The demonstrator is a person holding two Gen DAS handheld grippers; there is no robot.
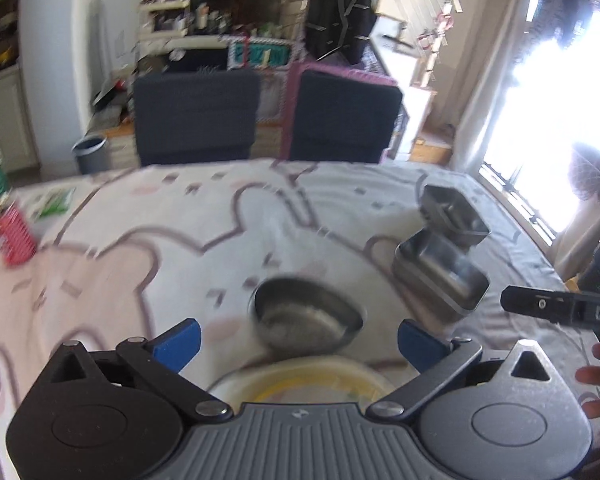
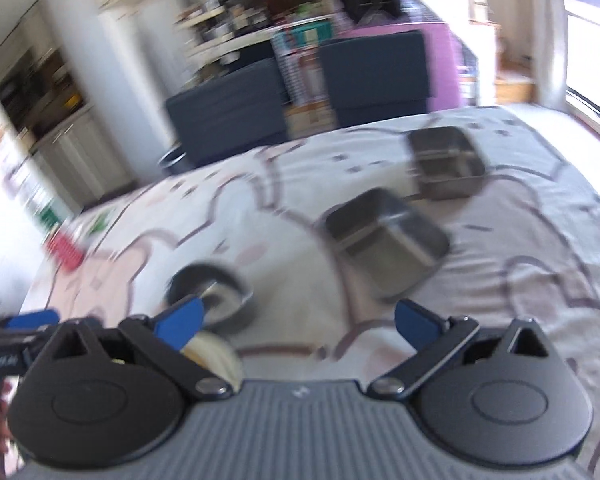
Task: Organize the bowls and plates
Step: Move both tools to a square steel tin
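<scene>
Left hand-held gripper [image 1: 299, 340] wide, round steel bowl [image 1: 306, 316] just ahead; right hand-held gripper [image 2: 298, 322] wide, empty.

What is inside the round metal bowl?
The round metal bowl looks empty: only its shiny, blurry bottom shows. In the right view a blue finger covers part of the bowl, so that part stays hidden.

Left tongs [image 1: 298, 344] spread wide at the bottom of the frame, nothing between the blue pads [image 1: 180, 342]. Just ahead sits a round steel bowl [image 1: 306, 314]; a cream plate [image 1: 300, 378] lies beneath the tongs. Two square steel containers [image 1: 444, 256] at right on the counter [image 1: 140, 248].
</scene>
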